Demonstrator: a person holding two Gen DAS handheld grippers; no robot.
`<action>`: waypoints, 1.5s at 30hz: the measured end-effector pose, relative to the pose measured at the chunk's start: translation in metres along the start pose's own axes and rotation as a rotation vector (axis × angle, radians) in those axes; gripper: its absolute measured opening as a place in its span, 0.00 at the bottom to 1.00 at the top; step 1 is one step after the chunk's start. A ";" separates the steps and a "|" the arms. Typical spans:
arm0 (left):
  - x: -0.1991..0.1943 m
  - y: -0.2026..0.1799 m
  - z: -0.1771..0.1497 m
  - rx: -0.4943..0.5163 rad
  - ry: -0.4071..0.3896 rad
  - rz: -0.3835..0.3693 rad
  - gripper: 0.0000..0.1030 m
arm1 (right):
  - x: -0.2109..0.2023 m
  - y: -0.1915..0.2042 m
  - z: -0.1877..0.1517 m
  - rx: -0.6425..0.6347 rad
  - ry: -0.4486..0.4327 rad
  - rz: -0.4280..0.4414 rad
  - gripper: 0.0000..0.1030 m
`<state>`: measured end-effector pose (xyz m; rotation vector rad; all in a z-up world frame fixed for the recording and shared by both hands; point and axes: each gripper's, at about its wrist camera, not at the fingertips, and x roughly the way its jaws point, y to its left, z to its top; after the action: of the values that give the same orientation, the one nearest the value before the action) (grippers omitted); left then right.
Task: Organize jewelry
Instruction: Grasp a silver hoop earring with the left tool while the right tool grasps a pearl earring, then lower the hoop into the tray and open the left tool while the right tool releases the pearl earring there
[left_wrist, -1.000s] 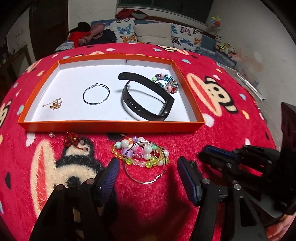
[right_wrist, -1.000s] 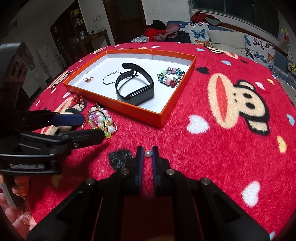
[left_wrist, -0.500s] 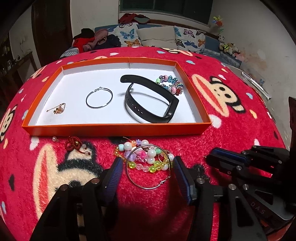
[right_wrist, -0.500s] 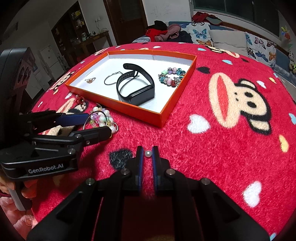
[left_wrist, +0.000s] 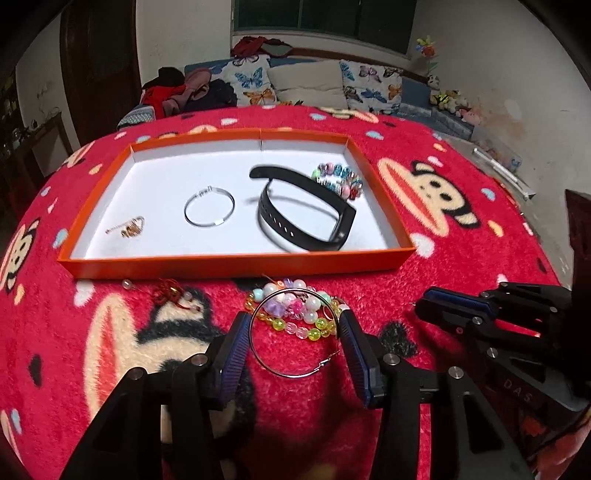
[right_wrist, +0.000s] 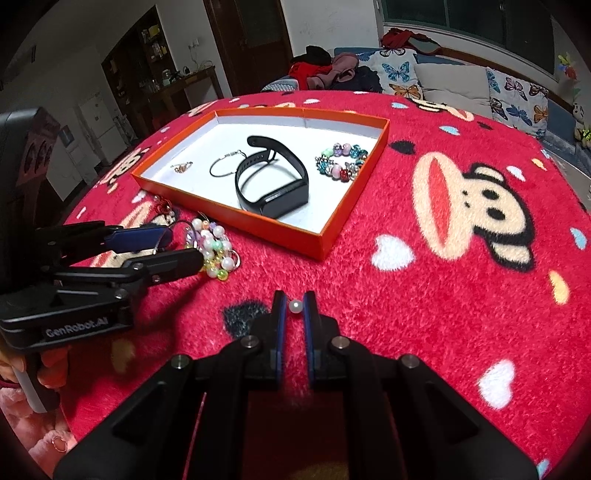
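A shallow orange cardboard tray with a white floor (left_wrist: 236, 264) lies flat on the red plush tabletop (left_wrist: 461, 251). Inside, left to right, lie a small gold chain piece (left_wrist: 127, 227), a thin silver hoop (left_wrist: 209, 211), a black rubber wristband (left_wrist: 306, 218) standing on edge, and a multicoloured glass-bead bracelet (left_wrist: 338, 181). Just before the tray lie a red knotted charm (left_wrist: 168, 293), a pastel bead bracelet (left_wrist: 295, 312) and a large silver hoop (left_wrist: 293, 332) overlapping it.

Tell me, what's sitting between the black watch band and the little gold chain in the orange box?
A thin silver hoop lies between the black band and gold chain, clearest in the left wrist view.
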<state>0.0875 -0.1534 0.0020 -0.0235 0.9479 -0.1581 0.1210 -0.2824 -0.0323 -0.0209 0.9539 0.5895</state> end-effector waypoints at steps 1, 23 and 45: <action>-0.006 0.002 0.002 0.003 -0.011 -0.001 0.50 | -0.001 0.000 0.001 0.001 -0.003 0.005 0.09; 0.004 0.121 0.113 -0.002 -0.079 0.071 0.50 | 0.022 -0.004 0.073 -0.018 -0.069 -0.069 0.09; 0.099 0.146 0.135 0.084 0.044 0.088 0.50 | 0.057 -0.012 0.087 -0.018 0.002 -0.101 0.10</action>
<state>0.2716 -0.0300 -0.0120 0.0998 0.9833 -0.1172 0.2182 -0.2428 -0.0278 -0.0849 0.9438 0.5045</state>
